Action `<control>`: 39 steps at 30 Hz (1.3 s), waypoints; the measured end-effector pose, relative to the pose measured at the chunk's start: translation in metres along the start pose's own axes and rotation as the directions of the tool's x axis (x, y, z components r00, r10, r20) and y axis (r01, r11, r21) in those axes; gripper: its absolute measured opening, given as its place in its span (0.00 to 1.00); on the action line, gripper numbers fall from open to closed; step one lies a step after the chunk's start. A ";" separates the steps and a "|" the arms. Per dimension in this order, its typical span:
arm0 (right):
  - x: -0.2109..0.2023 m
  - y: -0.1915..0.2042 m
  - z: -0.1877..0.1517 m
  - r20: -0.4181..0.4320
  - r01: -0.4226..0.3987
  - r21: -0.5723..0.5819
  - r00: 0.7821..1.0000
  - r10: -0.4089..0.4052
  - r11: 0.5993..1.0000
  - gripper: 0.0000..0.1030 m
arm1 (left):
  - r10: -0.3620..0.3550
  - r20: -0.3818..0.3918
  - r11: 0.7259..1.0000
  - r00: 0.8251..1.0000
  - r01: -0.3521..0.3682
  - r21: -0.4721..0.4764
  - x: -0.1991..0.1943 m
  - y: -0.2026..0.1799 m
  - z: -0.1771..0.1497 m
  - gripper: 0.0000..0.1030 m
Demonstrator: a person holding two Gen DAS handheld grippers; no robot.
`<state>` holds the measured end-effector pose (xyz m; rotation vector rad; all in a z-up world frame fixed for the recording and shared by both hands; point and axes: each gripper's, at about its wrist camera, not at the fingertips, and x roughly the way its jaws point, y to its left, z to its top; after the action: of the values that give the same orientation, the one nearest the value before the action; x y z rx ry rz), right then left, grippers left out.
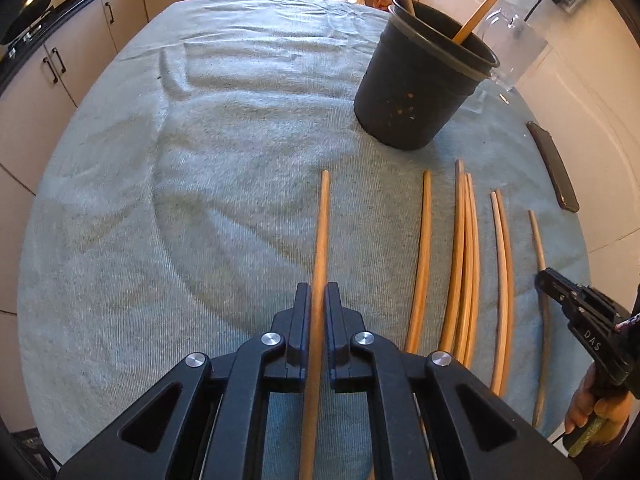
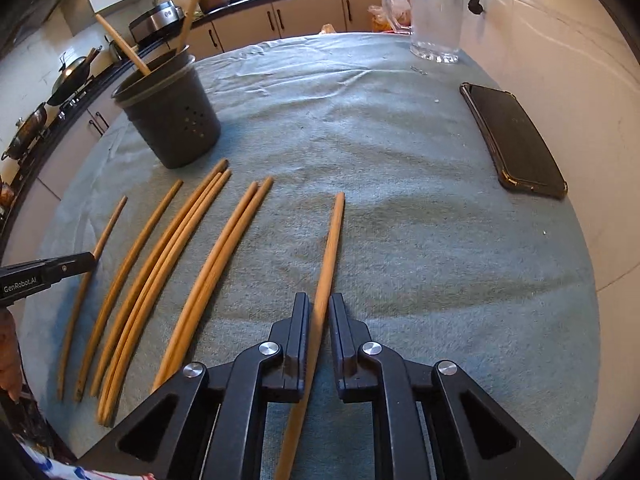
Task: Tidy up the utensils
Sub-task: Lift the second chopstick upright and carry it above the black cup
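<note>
Left gripper closed on leftmost chopstick; right gripper straddles rightmost chopstick, slightly open. Bare towel right, toward phone; holder at far edge.

Eight chopsticks lie on the cloth, two more in the one holder; one phone, one mug

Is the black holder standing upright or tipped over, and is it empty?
Upright and not empty. The black holder stands on its base on the towel, mouth upward, with two chopsticks leaning inside.
</note>
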<state>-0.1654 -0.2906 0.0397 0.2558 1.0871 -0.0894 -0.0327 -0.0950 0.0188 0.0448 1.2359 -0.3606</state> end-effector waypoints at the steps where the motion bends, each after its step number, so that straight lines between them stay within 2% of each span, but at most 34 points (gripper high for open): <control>1: 0.001 0.001 0.003 -0.007 0.008 -0.008 1.000 -0.008 1.000 0.13 | 0.006 -0.010 1.000 1.000 -0.006 0.007 0.002 -0.001 0.004 0.07; 8: 0.016 0.006 0.031 -0.057 0.057 -0.053 0.997 -0.060 0.997 0.15 | 0.054 -0.039 0.998 0.998 -0.052 0.043 0.014 -0.006 0.031 0.07; 14: 0.029 0.011 0.052 -0.095 0.088 -0.098 0.991 -0.098 0.991 0.15 | 0.059 -0.019 0.997 0.998 -0.057 0.061 0.020 -0.009 0.044 0.07; 18: 0.031 0.010 0.057 -0.092 0.081 -0.068 0.992 -0.087 0.994 0.14 | 0.050 0.014 0.996 0.999 -0.051 0.080 0.019 -0.010 0.044 0.07; 21: 0.029 0.011 0.053 -0.054 0.082 -0.067 0.995 -0.085 0.994 0.08 | 0.060 0.058 0.990 0.997 -0.067 0.126 0.015 -0.012 0.036 0.05; 25: 0.022 -0.001 0.052 -0.010 0.007 0.009 1.000 -0.007 1.000 0.06 | 0.030 0.112 0.995 0.993 -0.040 0.091 0.001 -0.007 0.029 0.05; 28: 0.001 -0.006 0.051 0.064 -0.036 0.035 0.997 0.034 0.999 0.06 | 0.009 0.185 0.997 0.983 -0.023 0.076 -0.027 -0.003 0.024 0.05; 31: -0.028 -0.005 0.046 0.151 -0.054 0.033 0.987 0.049 0.998 0.06 | 0.000 0.278 0.996 0.961 -0.025 0.086 -0.064 -0.005 0.012 0.05; 35: -0.068 0.004 0.032 0.261 -0.059 0.007 0.964 0.055 0.998 0.06 | -0.035 0.364 0.996 0.931 0.000 0.095 -0.104 -0.012 -0.005 0.05; 39: -0.098 0.012 0.019 0.333 -0.075 -0.011 0.940 0.075 0.997 0.06 | -0.076 0.410 0.994 0.909 0.038 0.099 -0.129 -0.015 -0.016 0.05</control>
<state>-0.1925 -0.2891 0.1365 0.2726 0.7383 -0.0626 -0.0880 -0.0744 0.1353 0.0074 0.8002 -0.4503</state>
